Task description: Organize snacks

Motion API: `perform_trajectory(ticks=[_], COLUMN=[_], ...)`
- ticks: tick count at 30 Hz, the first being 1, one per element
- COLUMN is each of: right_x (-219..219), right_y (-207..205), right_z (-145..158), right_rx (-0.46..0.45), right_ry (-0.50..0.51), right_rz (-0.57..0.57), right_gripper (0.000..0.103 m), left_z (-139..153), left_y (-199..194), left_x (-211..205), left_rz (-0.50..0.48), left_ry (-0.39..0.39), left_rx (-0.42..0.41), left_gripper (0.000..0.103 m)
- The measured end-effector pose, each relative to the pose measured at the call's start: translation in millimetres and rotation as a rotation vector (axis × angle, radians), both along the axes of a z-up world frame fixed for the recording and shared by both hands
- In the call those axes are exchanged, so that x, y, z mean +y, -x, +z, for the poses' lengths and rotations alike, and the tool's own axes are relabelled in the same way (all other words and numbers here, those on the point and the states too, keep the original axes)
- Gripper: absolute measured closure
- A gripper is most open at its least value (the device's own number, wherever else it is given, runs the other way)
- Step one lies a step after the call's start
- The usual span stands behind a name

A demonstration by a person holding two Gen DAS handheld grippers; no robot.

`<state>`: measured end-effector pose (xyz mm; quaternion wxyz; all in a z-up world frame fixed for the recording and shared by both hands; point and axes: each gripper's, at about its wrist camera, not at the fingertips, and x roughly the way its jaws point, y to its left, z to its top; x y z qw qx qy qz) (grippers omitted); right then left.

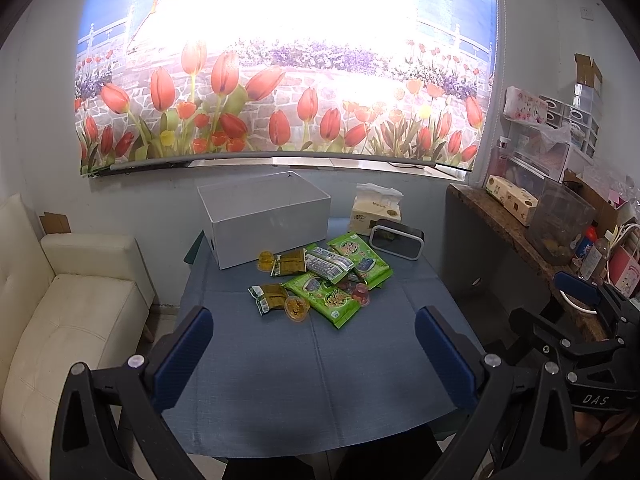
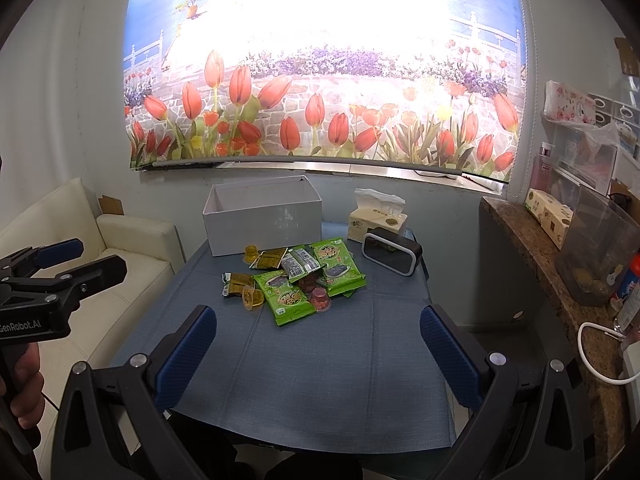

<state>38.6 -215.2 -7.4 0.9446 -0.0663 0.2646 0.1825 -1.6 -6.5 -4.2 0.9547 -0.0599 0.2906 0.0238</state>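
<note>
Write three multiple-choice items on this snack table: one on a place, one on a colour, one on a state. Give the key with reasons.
1. Where is the white box relative to the snack pile?
A. Behind it, toward the wall
B. In front of it, at the near edge
C. On the sofa

2. What colour are the largest snack packets?
A. Red
B. Green
C. White

3. How do both grippers stand?
A. Open, holding nothing
B. Shut on a packet
C. One open, one shut on a jelly cup

Key:
1. A, the box sits past the pile, below the tulip blind.
2. B, the big flat packets are bright green.
3. A, the left gripper and right gripper show wide-apart blue pads over bare blue tablecloth.
</note>
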Motion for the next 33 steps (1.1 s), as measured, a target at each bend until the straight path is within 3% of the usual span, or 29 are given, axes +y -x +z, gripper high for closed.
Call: perform_trajectory(ticks=[33], right_x=[-0.4], right_y=[0.8], right_z=[-3.6], right_rx=[0.006], right_ry=[-0.001], right_rz=[-0.004], right_gripper=[0.000], left_z=[2.3], left_y=[-1.7], left_x=[0.3], left_rz=[0.001], left_ry=[0.001], left_rx=[0.008], left_gripper=[0.000])
